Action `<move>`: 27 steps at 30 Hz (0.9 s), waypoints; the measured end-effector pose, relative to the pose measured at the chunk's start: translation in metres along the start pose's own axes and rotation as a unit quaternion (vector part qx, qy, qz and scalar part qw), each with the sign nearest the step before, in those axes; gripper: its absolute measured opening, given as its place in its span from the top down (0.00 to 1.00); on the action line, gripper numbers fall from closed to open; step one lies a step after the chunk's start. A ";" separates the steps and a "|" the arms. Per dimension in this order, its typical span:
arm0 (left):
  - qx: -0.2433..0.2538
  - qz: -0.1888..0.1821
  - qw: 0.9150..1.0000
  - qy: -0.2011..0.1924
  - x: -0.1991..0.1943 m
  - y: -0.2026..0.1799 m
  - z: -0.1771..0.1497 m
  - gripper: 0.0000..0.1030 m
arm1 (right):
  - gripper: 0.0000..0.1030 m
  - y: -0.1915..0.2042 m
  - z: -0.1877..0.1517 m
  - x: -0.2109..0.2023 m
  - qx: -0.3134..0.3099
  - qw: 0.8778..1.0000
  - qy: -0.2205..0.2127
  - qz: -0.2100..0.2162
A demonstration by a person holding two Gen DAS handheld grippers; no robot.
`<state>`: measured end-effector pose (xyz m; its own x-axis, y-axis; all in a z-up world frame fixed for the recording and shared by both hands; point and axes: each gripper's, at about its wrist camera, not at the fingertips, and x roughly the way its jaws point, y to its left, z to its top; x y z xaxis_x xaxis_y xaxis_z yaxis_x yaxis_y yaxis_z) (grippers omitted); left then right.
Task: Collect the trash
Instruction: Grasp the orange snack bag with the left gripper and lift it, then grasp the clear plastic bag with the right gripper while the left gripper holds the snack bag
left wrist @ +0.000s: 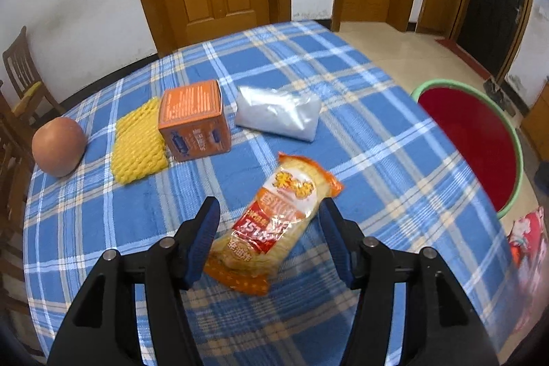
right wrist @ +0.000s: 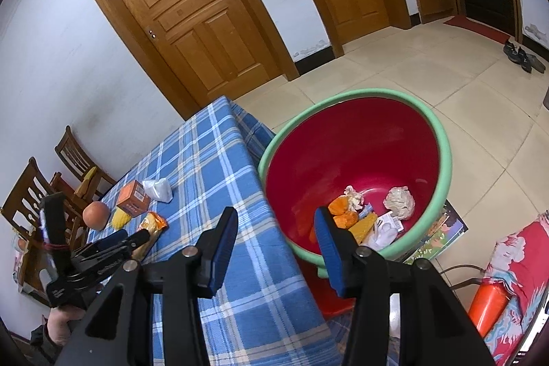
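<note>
Left hand-held gripper is held wide open, low over the surface, which is covered in a blue plaid cloth. A snack wrapper is lying flat between its blue pads; whether either pad touches it cannot be told. Nothing is gripped.

Further back on the surface, four things are seen: an orange box, upright; a yellow foam net just beside it, touching or partly under it; an apple left of the net, apart from it; a white plastic bag right of the box.

Right hand-held gripper is also held open, empty, above the surface edge and pointed toward the basin. The basin, red inside with a green rim, is set off the surface, just beside its right edge, lower down. Trash is seen in its bottom: crumpled paper, orange peel, a yellow piece and white scraps, all piled together on the near side.

In the right wrist view the left hand-held gripper is seen at the far left, over the wrapper's end.
</note>
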<state>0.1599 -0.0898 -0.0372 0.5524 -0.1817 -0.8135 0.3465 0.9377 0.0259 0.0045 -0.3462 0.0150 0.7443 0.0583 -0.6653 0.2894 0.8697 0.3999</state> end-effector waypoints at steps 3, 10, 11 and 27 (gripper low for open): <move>-0.005 -0.001 1.000 0.005 0.006 0.001 -0.002 0.42 | 0.52 0.004 0.000 0.001 -0.005 1.000 0.002 0.002; -0.034 -0.014 0.999 -0.001 0.009 0.007 -0.006 0.58 | 0.51 0.014 0.005 0.003 -0.016 1.000 0.003 0.007; -0.039 -0.016 0.999 -0.003 0.007 0.008 -0.007 0.58 | 0.51 0.017 0.006 0.004 -0.020 1.000 0.004 0.008; -0.140 0.012 0.988 -0.061 -0.036 0.067 -0.014 0.59 | 0.49 0.091 0.018 0.058 -0.088 0.992 0.054 0.066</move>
<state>0.1531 -0.0160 -0.0145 0.6517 -0.1775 -0.7374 0.1191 0.9841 -0.1316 0.0850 -0.2721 0.0238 0.6965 0.2213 -0.6826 0.0771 0.9227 0.3778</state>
